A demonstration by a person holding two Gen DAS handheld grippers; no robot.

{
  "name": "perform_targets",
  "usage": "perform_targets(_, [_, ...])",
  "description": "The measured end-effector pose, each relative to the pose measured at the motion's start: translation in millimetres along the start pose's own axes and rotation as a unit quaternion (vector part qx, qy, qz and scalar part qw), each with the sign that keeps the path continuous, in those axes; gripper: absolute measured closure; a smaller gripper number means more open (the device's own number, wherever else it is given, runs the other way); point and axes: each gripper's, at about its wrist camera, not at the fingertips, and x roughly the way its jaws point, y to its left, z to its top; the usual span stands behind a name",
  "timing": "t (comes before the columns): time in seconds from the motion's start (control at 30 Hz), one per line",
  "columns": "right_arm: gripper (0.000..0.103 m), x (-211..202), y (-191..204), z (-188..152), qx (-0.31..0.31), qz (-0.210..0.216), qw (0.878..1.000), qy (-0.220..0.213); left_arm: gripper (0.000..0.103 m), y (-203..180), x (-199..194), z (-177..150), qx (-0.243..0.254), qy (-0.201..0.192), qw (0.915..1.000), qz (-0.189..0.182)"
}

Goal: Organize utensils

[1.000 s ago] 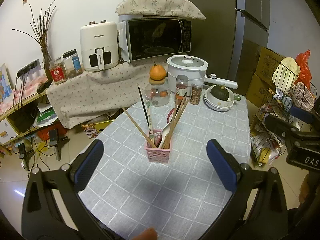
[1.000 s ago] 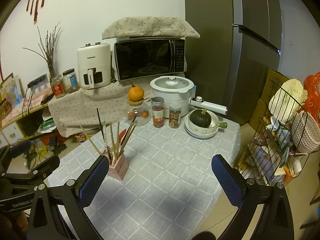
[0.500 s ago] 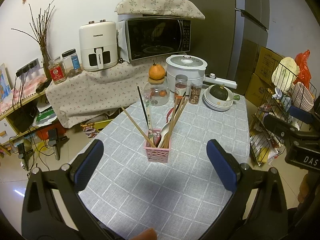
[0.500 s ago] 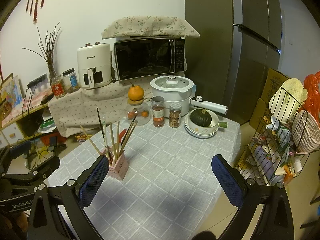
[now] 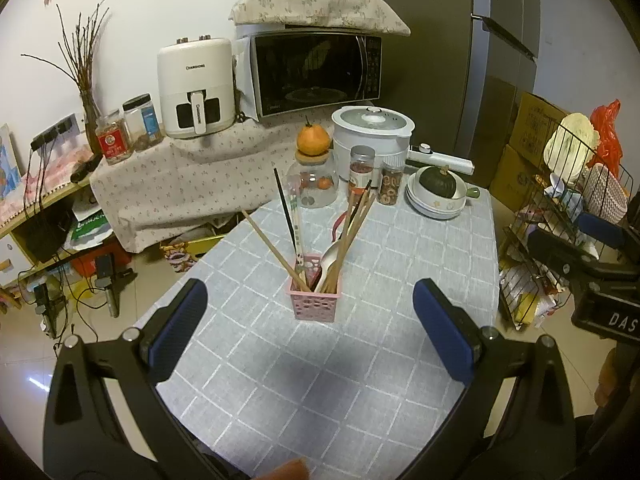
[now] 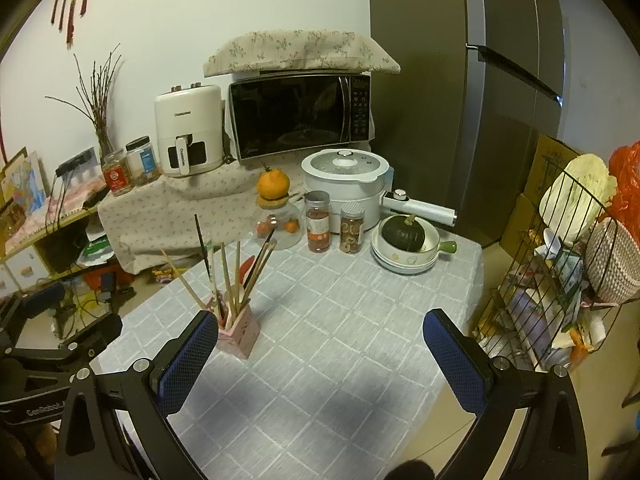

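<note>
Pink utensil holder (image 5: 316,294) with chopsticks (image 5: 352,232) and a white spoon (image 5: 330,258) sits mid-frame on the grey checked desk (image 5: 420,248), nothing between it and the left claw (image 5: 308,330), which is spread wide and empty. Behind it, upper centre: glass jar (image 5: 313,184) topped by an orange (image 5: 314,140), two spice jars (image 5: 361,170), white cooker (image 5: 372,136), stacked bowls holding a green squash (image 5: 438,184). Right view puts the holder (image 6: 237,330) lower left, just beside the left pad of the right claw (image 6: 320,360), also wide apart and empty; wire rack (image 6: 560,280) at right edge.
</note>
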Motion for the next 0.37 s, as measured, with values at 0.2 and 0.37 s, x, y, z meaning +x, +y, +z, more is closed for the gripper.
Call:
perform_targets(0.2, [0.000, 0.2, -0.4, 0.2, 0.000, 0.000, 1.000, 0.000, 0.001, -2.1, -0.3, -0.8, 0.000, 0.002, 1.0000, -0.002])
perform_targets(0.37, [0.000, 0.5, -0.4, 0.1, 0.000, 0.000, 1.000, 0.001, 0.001, -2.5, 0.8, -1.1, 0.006, 0.000, 1.0000, -0.007])
